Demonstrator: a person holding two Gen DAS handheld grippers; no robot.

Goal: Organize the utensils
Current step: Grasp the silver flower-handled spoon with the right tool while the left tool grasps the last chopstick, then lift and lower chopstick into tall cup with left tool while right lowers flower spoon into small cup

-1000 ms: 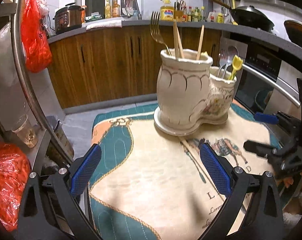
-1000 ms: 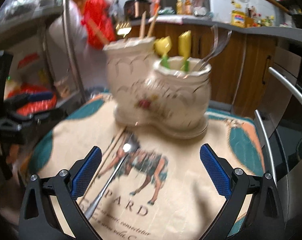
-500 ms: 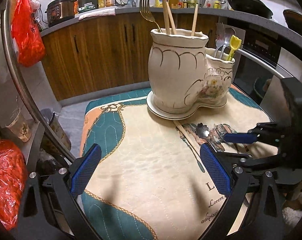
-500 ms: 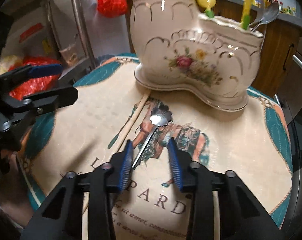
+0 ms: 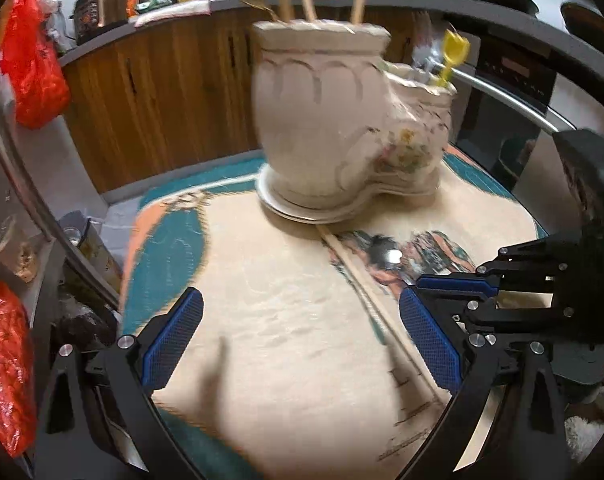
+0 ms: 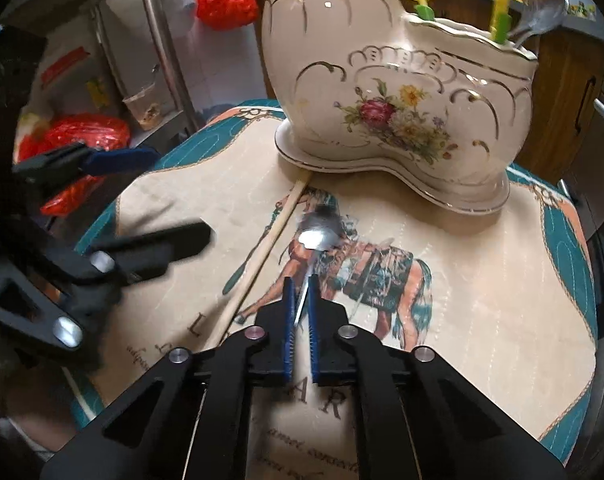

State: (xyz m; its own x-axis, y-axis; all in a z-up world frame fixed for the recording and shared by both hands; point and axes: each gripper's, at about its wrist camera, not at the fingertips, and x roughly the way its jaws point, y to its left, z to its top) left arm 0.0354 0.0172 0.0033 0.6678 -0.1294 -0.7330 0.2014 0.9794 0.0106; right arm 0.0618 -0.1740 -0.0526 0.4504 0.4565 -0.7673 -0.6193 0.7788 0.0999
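A metal spoon (image 6: 318,236) lies on the printed mat (image 6: 482,280), in front of the cream floral utensil holder (image 6: 382,92). My right gripper (image 6: 300,292) is closing its jaws, and the blue pads press on the spoon's thin handle. A wooden chopstick (image 6: 262,252) lies just left of the spoon, its far tip at the holder's base. My left gripper (image 5: 300,300) hangs open over the mat with nothing between its fingers; the chopstick (image 5: 366,292) passes by its right finger. The holder (image 5: 322,120) carries chopsticks, a fork, spoons and yellow utensils.
Red plastic bags (image 5: 30,64) hang and lie at the left beside a steel rail (image 5: 30,184). Wooden cabinets (image 5: 162,92) and a counter with bottles stand behind. An oven front (image 5: 510,92) is at the right. The mat's teal border (image 6: 566,248) marks the table edge.
My right gripper came down toward the spoon and its jaws went from wide open to shut on the handle. My left gripper sank closer to the mat and the chopstick.
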